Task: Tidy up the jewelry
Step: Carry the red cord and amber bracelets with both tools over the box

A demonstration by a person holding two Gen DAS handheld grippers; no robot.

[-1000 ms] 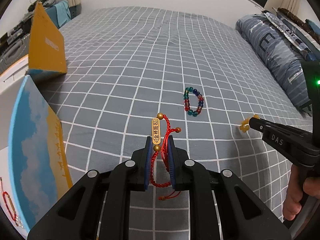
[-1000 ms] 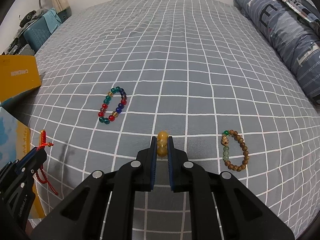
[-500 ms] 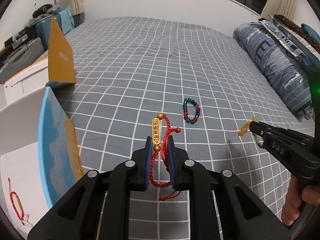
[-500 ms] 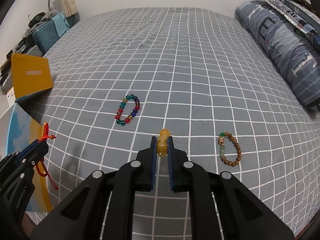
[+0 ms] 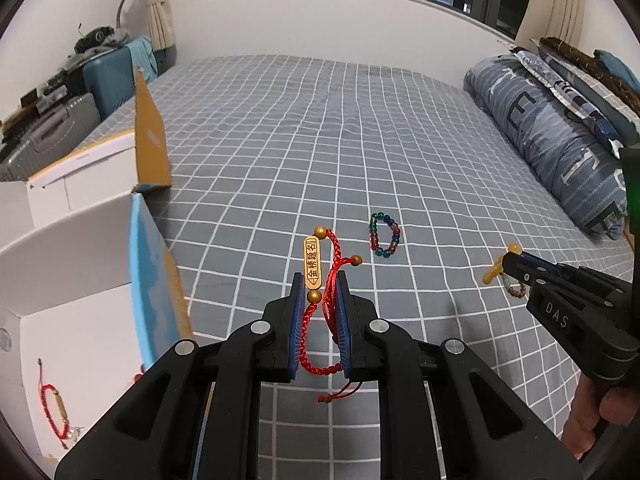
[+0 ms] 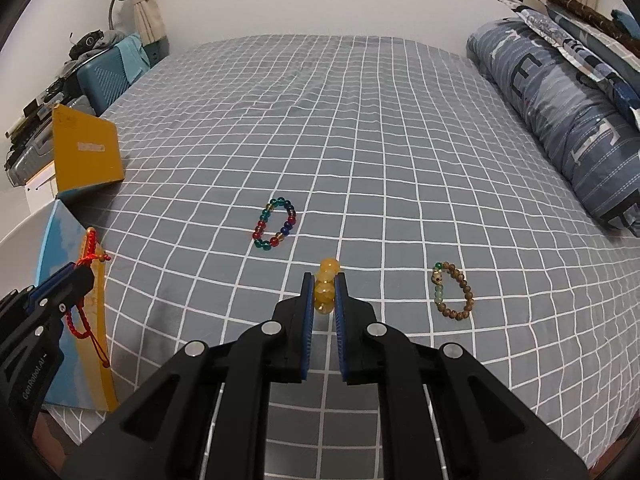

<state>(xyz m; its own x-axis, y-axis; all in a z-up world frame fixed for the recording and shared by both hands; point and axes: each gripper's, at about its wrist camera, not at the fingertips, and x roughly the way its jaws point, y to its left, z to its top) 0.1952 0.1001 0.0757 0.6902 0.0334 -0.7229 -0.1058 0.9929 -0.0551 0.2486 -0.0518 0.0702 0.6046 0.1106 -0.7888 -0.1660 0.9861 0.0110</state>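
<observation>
Both grippers (image 5: 319,282) (image 6: 323,280) downward-tilted (bracelets (image 5: 326,300) (image 6: 325,292) pinched)

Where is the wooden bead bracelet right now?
In the right wrist view, the wooden bead bracelet lies flat on the checked bedsheet, right of the right tool, well apart from the multicoloured bracelet.

Bed (image 6: 360,128) w/ grey sheet, white grid lines, lightly creased toward the far end. Directly on it: 2 bracelets, well apart. Multicolour glass-bead bracelet (image 6: 275,224) lies flat near mid-bed; wood-bead bracelet (image 6: 454,292) w/ green beads lies flat to its right, nearer the front edge. Rolled blue-grey duvet (image 6: 560,120) runs along the right side, pillows stacked behind it. On the left edge an open box (image 5: 80,280), white inside, w/ blue-and-yellow flap (image 5: 154,280) standing up; a 2nd yellow flap (image 5: 150,140) stands further back.
</observation>
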